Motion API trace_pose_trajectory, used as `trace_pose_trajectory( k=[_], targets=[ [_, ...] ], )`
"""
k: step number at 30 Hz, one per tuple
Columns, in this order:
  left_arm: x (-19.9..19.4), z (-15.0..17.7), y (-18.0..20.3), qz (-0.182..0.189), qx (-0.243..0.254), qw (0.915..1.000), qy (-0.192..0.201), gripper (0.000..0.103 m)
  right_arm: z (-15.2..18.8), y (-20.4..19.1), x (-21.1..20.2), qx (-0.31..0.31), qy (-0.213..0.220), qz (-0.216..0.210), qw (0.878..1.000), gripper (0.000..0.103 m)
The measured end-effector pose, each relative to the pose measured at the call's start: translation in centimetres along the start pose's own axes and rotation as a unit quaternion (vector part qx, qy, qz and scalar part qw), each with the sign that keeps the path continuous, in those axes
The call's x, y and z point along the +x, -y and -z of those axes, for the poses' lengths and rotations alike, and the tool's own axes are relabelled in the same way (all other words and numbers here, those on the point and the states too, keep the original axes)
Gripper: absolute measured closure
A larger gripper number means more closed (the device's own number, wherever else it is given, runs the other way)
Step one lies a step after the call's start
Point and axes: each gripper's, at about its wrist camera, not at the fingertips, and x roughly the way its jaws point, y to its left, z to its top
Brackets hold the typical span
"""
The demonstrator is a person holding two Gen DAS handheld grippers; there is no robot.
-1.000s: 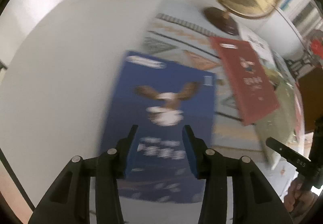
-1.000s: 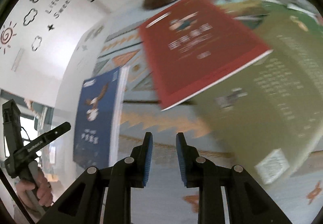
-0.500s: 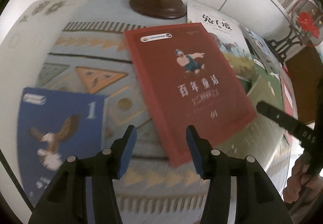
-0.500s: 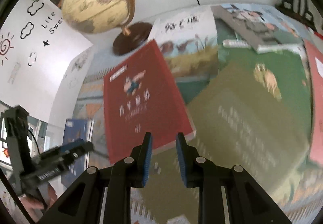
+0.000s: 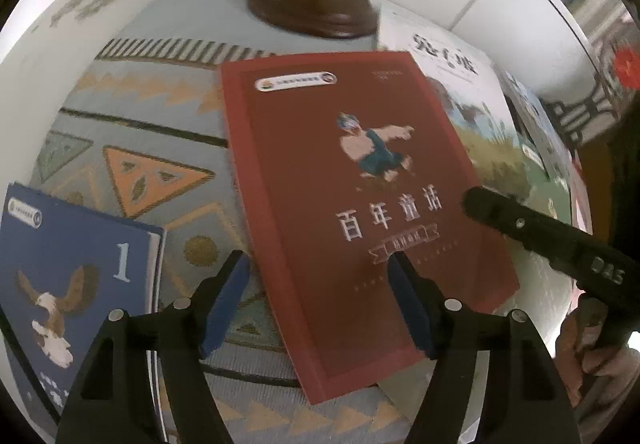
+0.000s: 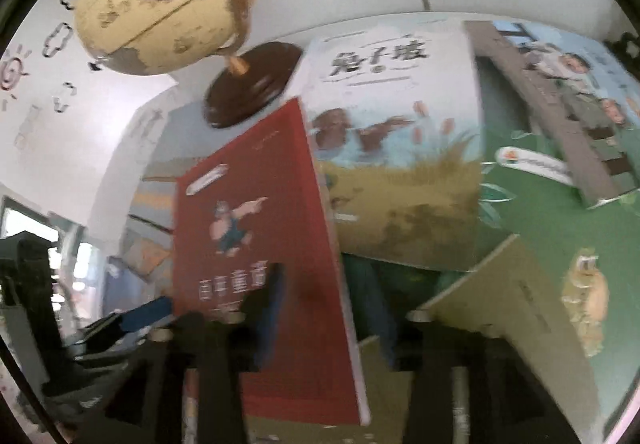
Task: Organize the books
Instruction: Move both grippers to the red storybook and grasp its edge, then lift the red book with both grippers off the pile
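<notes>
1. Left wrist view: red book point(image 5: 352, 212) lies flat and askew on the patterned mat point(image 5: 132, 148), its right part lapping over other books. Its cover bears a pointing cartoon figure and white Chinese characters.
2. Left gripper point(image 5: 320, 300) hangs over the red book's near end, jaws spread wide and holding nothing. The right finger point(image 5: 408, 308) shows in front of the cover; the left finger point(image 5: 224, 300) shows in front of the mat beside the book's left edge.
3. Blue book point(image 5: 68, 284), marked "1" with an eagle, lies on the mat to the left, apart from the red book.
4. White picture book point(image 5: 460, 84) lies beyond the red book to the right, partly under it.
5. Globe point(image 5: 320, 8) stands on a dark round base at the far edge of the mat, just behind the red book.
6. Right gripper point(image 5: 540, 240) enters from the right of this view as a dark bar before the red book's right edge, held by a hand point(image 5: 592, 348).
7. Right wrist view: heavily blurred. Right gripper point(image 6: 324, 296) appears to have its jaws well apart, astride the red book's point(image 6: 260, 244) near right edge; whether it touches the book cannot be told.
8. Green book point(image 6: 560, 236) and an olive book point(image 6: 512, 316) lie to the right; another picture book point(image 6: 568, 104) rests on the green one.
</notes>
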Motion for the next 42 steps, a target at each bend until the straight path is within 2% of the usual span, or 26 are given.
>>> trace_pose_trajectory(
  k=[2,4,7,9,10,16,24,29,34,39,42],
  targets=[
    [-0.1,0.3,0.0,-0.005,0.009,1.0000,-0.001,0.031,0.3,-0.5,0.3,0.000,-0.020,-0.035,0.999,0.045],
    [-0.4,0.5,-0.6,0.014,0.002,0.9999,-0.002,0.030,0.6,-1.1,0.3,-0.013,-0.030,-0.036,0.999,0.045],
    [-0.8,1.1,-1.4,0.054,-0.014,0.9984,-0.014,0.030,1.4,-0.6,-1.4,-0.005,-0.018,-0.093,0.995,0.045],
    [-1.0,1.8,-1.1,0.067,-0.010,0.9974,-0.024,0.030,2.1,-0.3,-3.2,0.007,-0.007,-0.147,0.989,0.047],
    [-1.2,2.3,-0.8,0.067,-0.002,0.9974,-0.027,0.030,2.4,-0.5,-3.7,0.004,-0.005,-0.151,0.989,0.047],
    [-1.8,5.3,1.8,0.083,0.022,0.9953,-0.045,0.030,6.8,0.0,-6.4,0.002,-0.011,-0.118,0.993,0.047],
    [-2.6,9.3,6.5,0.103,0.077,0.9889,-0.074,0.030,14.2,4.5,-9.7,0.071,-0.017,-0.069,0.995,0.047],
    [-2.3,11.3,8.5,0.115,0.095,0.9844,-0.093,0.030,17.3,6.5,-11.3,0.099,-0.012,-0.039,0.994,0.047],
    [-2.1,11.7,8.9,0.115,0.095,0.9843,-0.095,0.030,18.3,8.0,-11.6,0.106,-0.014,-0.029,0.994,0.048],
    [-1.9,11.0,8.0,0.096,0.071,0.9893,-0.084,0.030,17.8,7.9,-10.9,0.088,0.000,-0.014,0.996,0.048],
    [-1.8,10.9,8.5,0.091,0.078,0.9898,-0.077,0.028,17.6,8.1,-10.7,0.085,0.006,-0.017,0.996,0.048]
  ],
)
